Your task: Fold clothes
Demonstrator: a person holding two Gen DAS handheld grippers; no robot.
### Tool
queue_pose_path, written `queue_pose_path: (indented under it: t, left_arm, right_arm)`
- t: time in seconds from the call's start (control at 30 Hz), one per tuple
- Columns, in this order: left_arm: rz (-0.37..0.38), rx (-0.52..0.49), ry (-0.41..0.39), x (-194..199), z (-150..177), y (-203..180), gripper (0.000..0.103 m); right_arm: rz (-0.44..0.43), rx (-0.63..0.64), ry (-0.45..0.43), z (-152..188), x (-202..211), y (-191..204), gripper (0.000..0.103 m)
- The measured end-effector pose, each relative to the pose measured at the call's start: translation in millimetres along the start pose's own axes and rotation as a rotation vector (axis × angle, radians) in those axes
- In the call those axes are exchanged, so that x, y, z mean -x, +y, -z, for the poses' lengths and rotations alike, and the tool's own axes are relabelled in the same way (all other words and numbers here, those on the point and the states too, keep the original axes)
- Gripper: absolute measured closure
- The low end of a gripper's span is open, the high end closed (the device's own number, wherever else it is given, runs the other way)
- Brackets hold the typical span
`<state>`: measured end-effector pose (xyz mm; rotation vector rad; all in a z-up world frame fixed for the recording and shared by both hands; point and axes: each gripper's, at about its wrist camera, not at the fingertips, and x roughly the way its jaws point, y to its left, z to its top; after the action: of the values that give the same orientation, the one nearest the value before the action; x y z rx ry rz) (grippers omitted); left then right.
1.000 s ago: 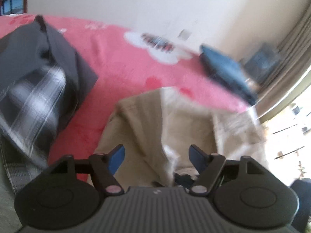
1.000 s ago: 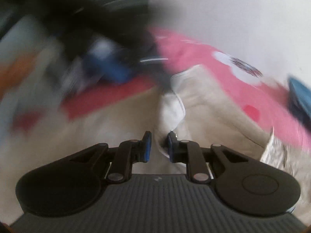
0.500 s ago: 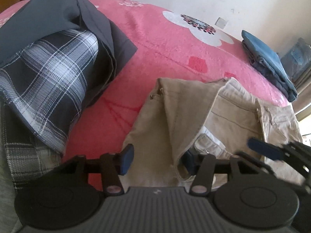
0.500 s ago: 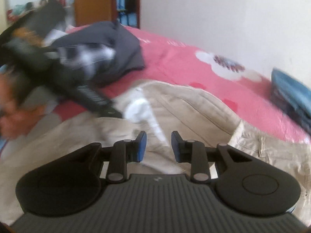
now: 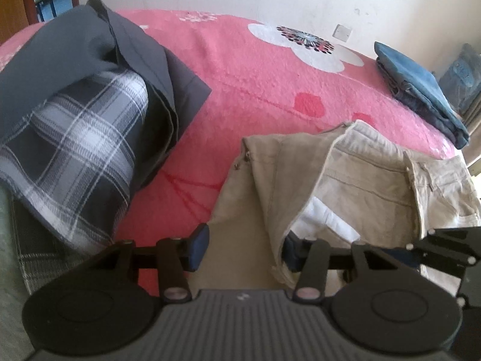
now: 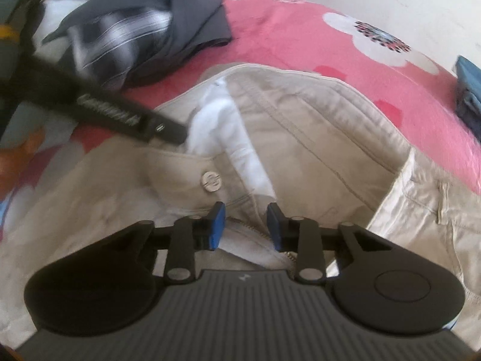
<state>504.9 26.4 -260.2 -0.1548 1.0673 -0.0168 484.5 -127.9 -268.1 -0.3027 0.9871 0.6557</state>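
Beige trousers (image 5: 354, 174) lie crumpled on the pink bed cover (image 5: 255, 84), waist open and white pocket lining (image 6: 222, 123) showing. My left gripper (image 5: 243, 249) points down at the waist's left edge. Its jaws are closing with a fold of the beige cloth between them. The right pad is half hidden by that fold and the left pad stands free. My right gripper (image 6: 245, 227) hovers over the fly, just below the metal button (image 6: 210, 180). Its jaws are closing slightly, a gap still between the pads and the zipper cloth under them. The left gripper (image 6: 120, 117) crosses the right wrist view as a black bar.
A heap of dark grey cloth and a plaid shirt (image 5: 75, 105) lies to the left of the trousers. Folded blue jeans (image 5: 421, 90) sit at the bed's far right by the wall. A wooden door (image 5: 18, 3) stands at the far left.
My left jaws have narrowed and sunk closer to the trousers' waist. My right gripper has slid across the trousers to the fly, its jaws a little wider than a second ago.
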Motion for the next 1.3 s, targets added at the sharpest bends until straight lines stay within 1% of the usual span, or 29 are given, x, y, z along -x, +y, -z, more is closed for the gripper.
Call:
queue_pose_path:
  t: [0.07,0.13,0.2,0.23,0.3,0.37,0.4,0.47,0.57,0.6,0.7,0.77,0.83,0.87,0.9,0.97,1.03,1.13,1.17,1.2,1.23,1.27,1.3]
  left_arm:
    - [-0.009,0.001,-0.003,-0.6,-0.5,-1.3,0.053]
    - [-0.017,0.000,-0.006,-0.9,0.1,-3.0,0.053]
    - [-0.016,0.008,-0.014,1.0,-0.1,-3.3,0.056]
    - [-0.010,0.018,-0.020,2.7,-0.9,-3.0,0.057]
    - [0.022,0.026,-0.063,11.7,-4.7,-2.4,0.057]
    - [0.031,-0.036,-0.140,24.0,-9.8,-9.9,0.056]
    - [0.024,-0.060,-0.169,29.4,-13.8,-14.1,0.052]
    - [0.022,-0.054,-0.201,36.9,-24.5,-17.5,0.047]
    - [0.022,-0.006,-0.228,45.7,-35.4,-16.6,0.043]
    - [0.015,0.005,-0.225,47.5,-36.2,-16.7,0.043]
    - [-0.018,-0.034,-0.198,42.7,-30.9,-21.3,0.043]
    - [-0.056,-0.076,-0.174,34.9,-24.2,-24.5,0.043]
    - [-0.080,-0.109,-0.138,26.0,-15.8,-24.4,0.043]
    - [-0.091,-0.128,-0.121,20.2,-12.2,-27.4,0.043]
    - [-0.102,-0.146,-0.103,14.4,-8.7,-30.4,0.043]
    - [-0.132,-0.196,-0.087,4.7,-1.9,-37.9,0.043]
    - [-0.164,-0.244,-0.073,-4.8,4.8,-45.0,0.043]
    - [-0.196,-0.284,-0.074,-13.4,11.8,-52.8,0.043]
    - [-0.199,-0.287,-0.075,-15.3,12.7,-54.9,0.043]
    - [-0.202,-0.291,-0.076,-18.0,13.9,-57.3,0.043]
    - [-0.212,-0.302,-0.078,-20.6,14.9,-60.3,0.043]
    - [-0.223,-0.314,-0.080,-23.2,15.9,-63.3,0.043]
    - [-0.233,-0.325,-0.083,-25.8,16.9,-66.4,0.043]
  right_arm:
    - [-0.001,0.041,0.003,-4.4,-2.5,3.6,0.085]
    - [-0.007,0.043,0.009,-6.2,-4.2,3.5,0.089]
    - [-0.001,0.033,-0.001,-6.4,-5.6,1.6,0.096]
    - [0.011,0.020,-0.023,-5.7,-3.8,0.3,0.100]
    - [0.052,-0.023,-0.097,-2.9,7.6,-3.6,0.101]
    - [0.110,-0.092,-0.188,1.2,25.5,-10.9,0.102]
    - [0.141,-0.131,-0.234,3.5,34.9,-15.2,0.102]
    - [0.197,-0.208,-0.301,6.9,47.5,-26.6,0.102]
    - [0.264,-0.334,-0.363,10.3,55.0,-48.8,0.102]
    - [0.280,-0.378,-0.370,11.2,53.6,-56.9,0.102]
    - [0.334,-0.520,-0.376,16.3,45.3,-82.4,0.102]
    - [0.329,-0.636,-0.364,22.7,36.1,-99.9,0.102]
    - [0.327,-0.695,-0.331,27.9,23.5,-110.1,0.102]
    - [0.298,-0.711,-0.328,29.1,18.3,-113.8,0.102]
    - [0.252,-0.716,-0.336,29.4,15.2,-115.9,0.102]
    - [0.191,-0.683,-0.365,27.1,13.7,-115.9,0.100]
    - [0.229,-0.624,-0.316,22.3,10.4,-116.5,0.100]
    - [0.207,-0.639,-0.321,27.5,22.4,-126.7,0.100]
    - [0.203,-0.648,-0.335,30.5,29.0,-129.5,0.099]
    - [0.207,-0.666,-0.384,36.9,42.7,-130.5,0.096]
    - [0.211,-0.683,-0.434,43.3,56.4,-131.6,0.083]
    - [0.218,-0.696,-0.469,49.2,68.0,-132.9,0.067]
    - [0.233,-0.696,-0.468,53.6,74.0,-135.0,0.063]
